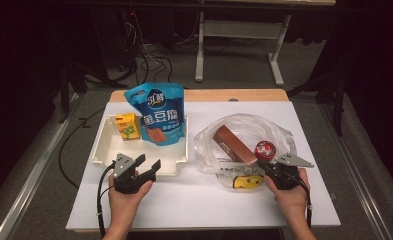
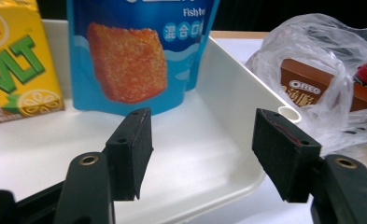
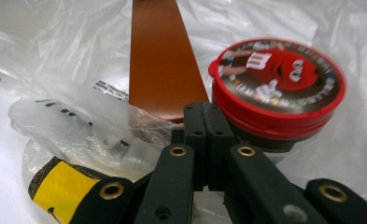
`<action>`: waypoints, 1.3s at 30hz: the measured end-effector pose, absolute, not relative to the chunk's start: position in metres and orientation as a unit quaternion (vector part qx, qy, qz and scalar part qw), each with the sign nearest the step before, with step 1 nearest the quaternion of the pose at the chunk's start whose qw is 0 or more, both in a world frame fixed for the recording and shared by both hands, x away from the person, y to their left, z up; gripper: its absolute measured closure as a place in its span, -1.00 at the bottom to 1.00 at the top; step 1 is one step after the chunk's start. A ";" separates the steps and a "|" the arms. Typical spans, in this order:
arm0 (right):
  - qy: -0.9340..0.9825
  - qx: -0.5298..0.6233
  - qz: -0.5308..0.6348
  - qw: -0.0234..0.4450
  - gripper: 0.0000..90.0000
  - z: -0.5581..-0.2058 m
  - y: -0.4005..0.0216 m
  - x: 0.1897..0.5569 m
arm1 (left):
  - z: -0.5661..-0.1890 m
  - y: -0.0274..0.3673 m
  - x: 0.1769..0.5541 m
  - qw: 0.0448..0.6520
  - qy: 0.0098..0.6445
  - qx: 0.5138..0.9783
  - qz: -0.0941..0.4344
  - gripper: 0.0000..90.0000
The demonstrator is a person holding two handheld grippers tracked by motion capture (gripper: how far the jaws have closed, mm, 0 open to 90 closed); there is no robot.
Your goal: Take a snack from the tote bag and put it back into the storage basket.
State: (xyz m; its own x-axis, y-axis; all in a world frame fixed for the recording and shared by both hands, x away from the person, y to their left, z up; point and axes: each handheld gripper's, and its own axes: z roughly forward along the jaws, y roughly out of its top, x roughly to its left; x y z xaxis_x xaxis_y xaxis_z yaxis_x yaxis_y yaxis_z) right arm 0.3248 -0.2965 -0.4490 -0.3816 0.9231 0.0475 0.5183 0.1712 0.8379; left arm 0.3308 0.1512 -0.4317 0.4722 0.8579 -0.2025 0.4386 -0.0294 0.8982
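A white table point(image 1: 204, 200) carries everything. Toward its left edge sits a white tray point(image 1: 101, 150); a blue snack pouch point(image 1: 158, 114) stands upright at the tray's far side, with a yellow drink carton point(image 1: 126, 126) just beside it, nearer the tray's far left corner. Toward the table's right edge lies a crumpled clear plastic bag point(image 1: 204, 142). A brown biscuit box point(image 1: 234, 144) lies slanted inside it, and a round red candy tub point(image 1: 266, 149) rests just beside the box's near end. A small yellow packet point(image 1: 247, 182) lies at the bag's near edge (partly under plastic).

The left gripper point(image 1: 150, 167) hovers over the tray's near right corner, its jaws apart with nothing between them; in the left gripper view its pads point(image 2: 135, 140) frame bare tray floor.

The right gripper point(image 1: 265, 167) sits at the bag's near edge, right beside the candy tub. Its jaws are pressed together at the bag's plastic, though whether any film is pinched cannot be told.
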 end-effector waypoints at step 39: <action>0.737 0.463 0.448 0.202 0.43 -0.422 -0.292 0.318 | -0.434 0.155 0.334 0.501 0.473 0.695 0.206 -0.11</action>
